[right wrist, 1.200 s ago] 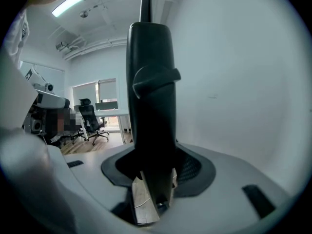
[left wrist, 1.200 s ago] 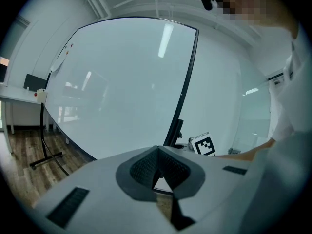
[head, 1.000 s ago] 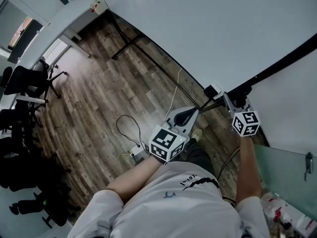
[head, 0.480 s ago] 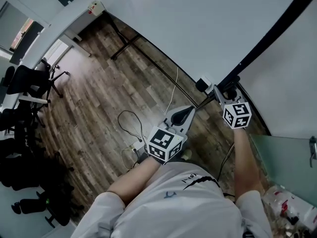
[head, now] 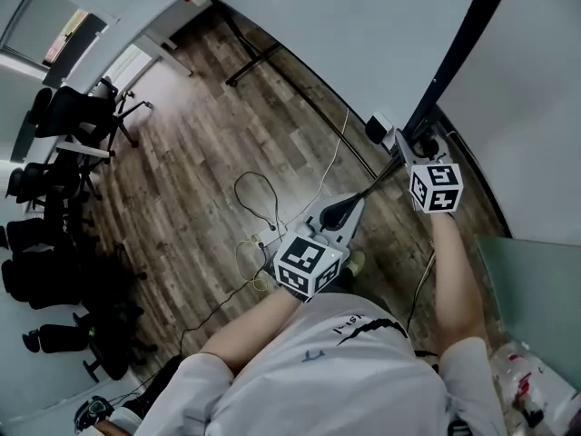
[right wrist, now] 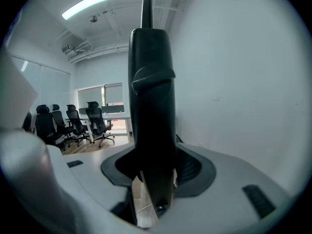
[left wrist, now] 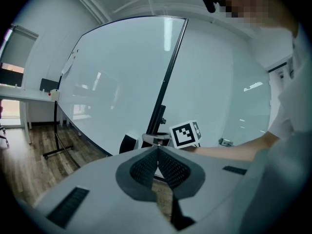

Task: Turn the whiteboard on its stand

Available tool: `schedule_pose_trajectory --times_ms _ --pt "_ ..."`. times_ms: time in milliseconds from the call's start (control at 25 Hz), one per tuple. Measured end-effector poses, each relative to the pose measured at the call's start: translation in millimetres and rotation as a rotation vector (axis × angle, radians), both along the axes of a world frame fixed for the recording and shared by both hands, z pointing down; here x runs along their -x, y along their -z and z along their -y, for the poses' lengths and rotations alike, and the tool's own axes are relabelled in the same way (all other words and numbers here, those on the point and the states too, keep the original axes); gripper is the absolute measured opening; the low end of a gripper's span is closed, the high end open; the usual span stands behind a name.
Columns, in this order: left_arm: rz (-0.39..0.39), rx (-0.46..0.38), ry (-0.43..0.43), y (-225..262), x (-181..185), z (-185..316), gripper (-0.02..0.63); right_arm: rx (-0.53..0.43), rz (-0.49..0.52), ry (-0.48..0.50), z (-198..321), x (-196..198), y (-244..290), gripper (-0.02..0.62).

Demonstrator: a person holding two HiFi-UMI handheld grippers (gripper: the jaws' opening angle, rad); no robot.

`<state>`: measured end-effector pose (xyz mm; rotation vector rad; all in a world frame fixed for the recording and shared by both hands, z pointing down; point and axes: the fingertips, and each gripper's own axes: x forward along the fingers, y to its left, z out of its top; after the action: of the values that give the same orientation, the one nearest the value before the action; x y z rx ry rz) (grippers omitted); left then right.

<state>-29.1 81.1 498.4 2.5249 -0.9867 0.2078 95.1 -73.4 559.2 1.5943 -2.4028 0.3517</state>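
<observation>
The whiteboard [head: 363,25] fills the top of the head view, its white face [left wrist: 117,82] leaning on a black stand. Its black side frame [head: 454,53] runs steeply down to my right gripper [head: 408,144], which is shut on that frame. In the right gripper view the black frame bar [right wrist: 151,101] stands upright between both pads. My left gripper [head: 356,202] hangs over the wooden floor, shut and holding nothing, with its pads meeting [left wrist: 158,150]. It points toward the board's lower corner without touching it.
The stand's black foot [head: 256,60] rests on the wooden floor. Cables [head: 259,198] and a power strip [head: 263,242] lie by my feet. Several office chairs [head: 64,143] crowd the left. A glass tabletop [head: 536,280] sits at the lower right.
The whiteboard's black side frame has swung from a low slant to nearly upright in the head view. My right gripper rose slightly with it, still gripping. The left gripper stayed shut below.
</observation>
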Motion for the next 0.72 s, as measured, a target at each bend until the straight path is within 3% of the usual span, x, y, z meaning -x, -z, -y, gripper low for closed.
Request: schedule_pose_trajectory --times_ms 400,720 --pt "-0.013 -0.019 0.015 21.5 26.4 -21.3 0.011 0.060 -0.009 -0.036 -22.0 9.7 -0.5 0.190" --pt "-0.062 -0.016 -0.053 30.4 36.4 -19.0 0.011 0.054 0.043 -0.143 -97.9 13.2 23.5 0.189"
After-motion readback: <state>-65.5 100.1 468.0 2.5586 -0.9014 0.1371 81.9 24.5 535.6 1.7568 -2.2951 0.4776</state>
